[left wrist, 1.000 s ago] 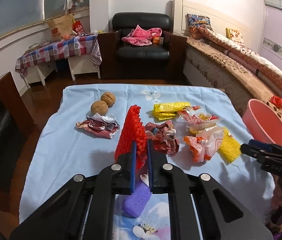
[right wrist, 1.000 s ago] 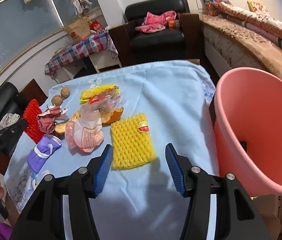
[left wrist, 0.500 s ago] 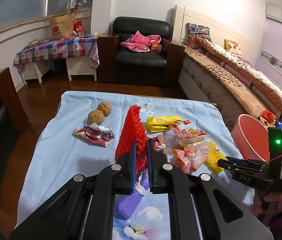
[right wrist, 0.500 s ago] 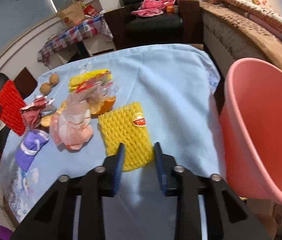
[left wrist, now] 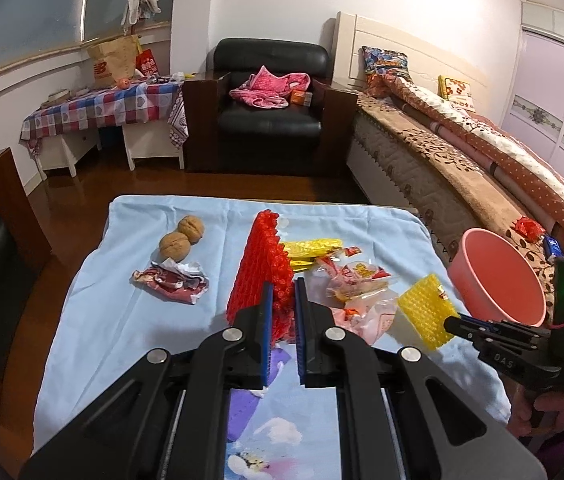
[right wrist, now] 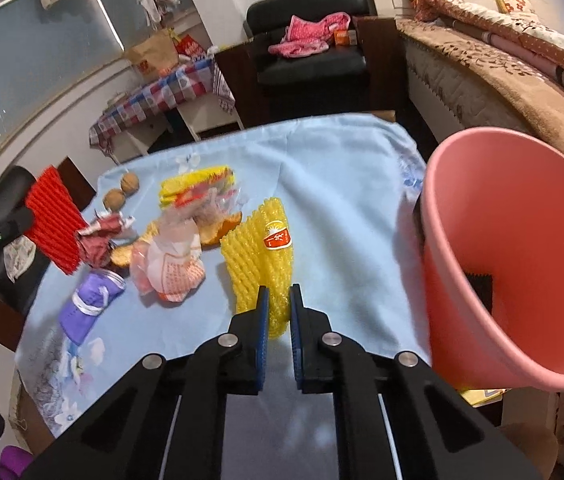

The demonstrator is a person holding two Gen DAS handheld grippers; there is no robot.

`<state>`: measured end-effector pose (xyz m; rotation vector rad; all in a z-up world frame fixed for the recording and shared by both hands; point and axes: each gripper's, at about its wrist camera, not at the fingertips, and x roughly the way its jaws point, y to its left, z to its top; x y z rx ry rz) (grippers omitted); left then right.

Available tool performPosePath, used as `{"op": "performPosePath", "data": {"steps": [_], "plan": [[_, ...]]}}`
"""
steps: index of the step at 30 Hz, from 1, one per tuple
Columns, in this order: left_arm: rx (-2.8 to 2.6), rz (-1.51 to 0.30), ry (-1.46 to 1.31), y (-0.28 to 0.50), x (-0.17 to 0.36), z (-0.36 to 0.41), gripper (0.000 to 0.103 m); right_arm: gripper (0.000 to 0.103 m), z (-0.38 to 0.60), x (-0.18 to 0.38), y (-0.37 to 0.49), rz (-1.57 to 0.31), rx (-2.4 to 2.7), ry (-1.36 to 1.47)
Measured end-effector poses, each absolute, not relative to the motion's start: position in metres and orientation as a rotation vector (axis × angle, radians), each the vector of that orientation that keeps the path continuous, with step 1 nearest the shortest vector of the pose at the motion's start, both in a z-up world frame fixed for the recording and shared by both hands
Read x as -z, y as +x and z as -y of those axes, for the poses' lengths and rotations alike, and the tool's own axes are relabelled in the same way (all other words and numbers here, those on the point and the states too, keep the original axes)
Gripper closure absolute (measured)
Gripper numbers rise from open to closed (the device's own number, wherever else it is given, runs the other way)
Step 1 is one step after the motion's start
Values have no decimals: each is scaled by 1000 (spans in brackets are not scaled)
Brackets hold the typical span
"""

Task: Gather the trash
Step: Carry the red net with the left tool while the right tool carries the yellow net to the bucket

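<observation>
My left gripper [left wrist: 282,300] is shut on a red foam fruit net [left wrist: 262,264] and holds it upright above the blue tablecloth [left wrist: 122,320]. My right gripper [right wrist: 279,304] is shut on a yellow foam fruit net [right wrist: 262,248] with a red sticker, lifted at its near edge, just left of the pink bin [right wrist: 522,264]. The yellow net [left wrist: 426,312], the right gripper [left wrist: 454,324] and the bin [left wrist: 498,276] also show in the left wrist view. The red net [right wrist: 52,216] shows in the right wrist view.
On the cloth lie two walnuts [left wrist: 182,236], a crumpled red wrapper [left wrist: 170,284], yellow packets [left wrist: 314,248], clear plastic wrappers [left wrist: 358,288], orange peel [right wrist: 222,228] and a purple bag [right wrist: 86,304]. A bed [left wrist: 462,152] runs along the right, an armchair [left wrist: 270,112] behind.
My right gripper closed on the yellow net and raised its near edge. My left gripper rose with the red net, away from the table.
</observation>
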<state>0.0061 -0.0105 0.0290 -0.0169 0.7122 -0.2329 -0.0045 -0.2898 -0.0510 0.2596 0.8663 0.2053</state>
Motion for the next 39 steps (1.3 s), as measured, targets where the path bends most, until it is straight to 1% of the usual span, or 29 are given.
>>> {"op": "performPosePath", "data": {"steps": [15, 29, 39], "plan": [[340, -686, -21, 8, -46, 51, 94, 94, 354, 2, -31, -680, -119, 390], [548, -633, 5, 6, -65, 125, 94, 94, 435, -10, -51, -591, 99, 469], [673, -609, 23, 6, -75, 174, 94, 94, 471, 2, -55, -586, 196, 513]]}}
